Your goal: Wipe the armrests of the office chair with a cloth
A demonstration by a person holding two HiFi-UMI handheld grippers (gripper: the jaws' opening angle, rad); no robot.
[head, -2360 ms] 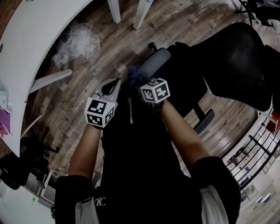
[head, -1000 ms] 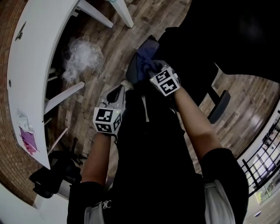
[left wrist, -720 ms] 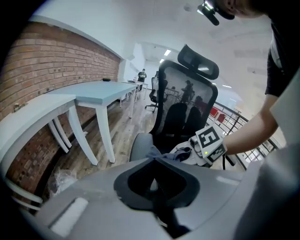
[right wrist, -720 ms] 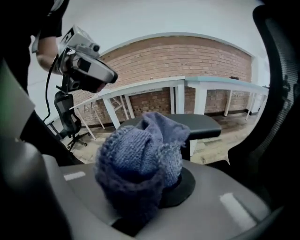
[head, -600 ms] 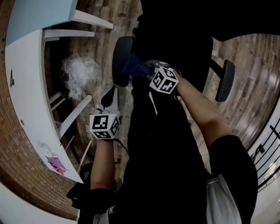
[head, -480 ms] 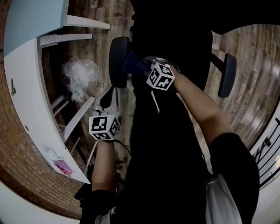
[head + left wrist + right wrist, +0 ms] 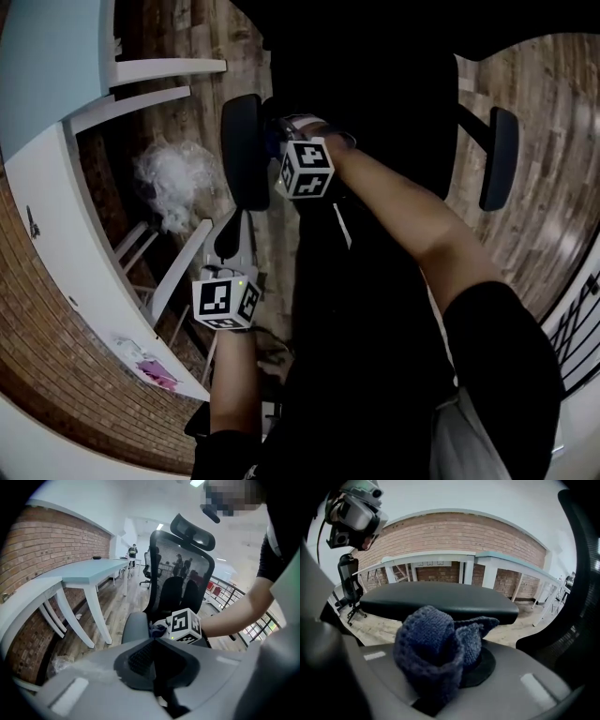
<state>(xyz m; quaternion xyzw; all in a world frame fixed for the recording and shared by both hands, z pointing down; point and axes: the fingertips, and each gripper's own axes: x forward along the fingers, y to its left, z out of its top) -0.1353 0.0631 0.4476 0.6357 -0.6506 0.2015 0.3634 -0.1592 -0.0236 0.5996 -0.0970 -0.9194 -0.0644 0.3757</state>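
Right gripper: fingers pinch a cloth. It is dark blue, a coarse knit, bunched into a loose wad with one pointed flap. The wad covers the fingertips, so the grip line itself is hidden.

Cloth position: at the inner edge of the left armrest of the office chair. Whether cloth and pad actually touch cannot be told. From the head view only a sliver of the cloth shows beside the marker cube.

Armrest pad: black, smooth, a flattened oblong with rounded ends. The right armrest has the same shape and lies well apart. The seat between them is lost in shadow and under the person's dark clothing.

Left gripper: fingers pressed together, ribbed dark pads meeting, nothing between them. It is held clear of the chair, over the plank floor.

Backrest is black see-through mesh with a curved headrest.

Surroundings: a white curved surface on white legs, a brick wall, and a crumpled clear plastic film on the floor. Its contents are indistinct.
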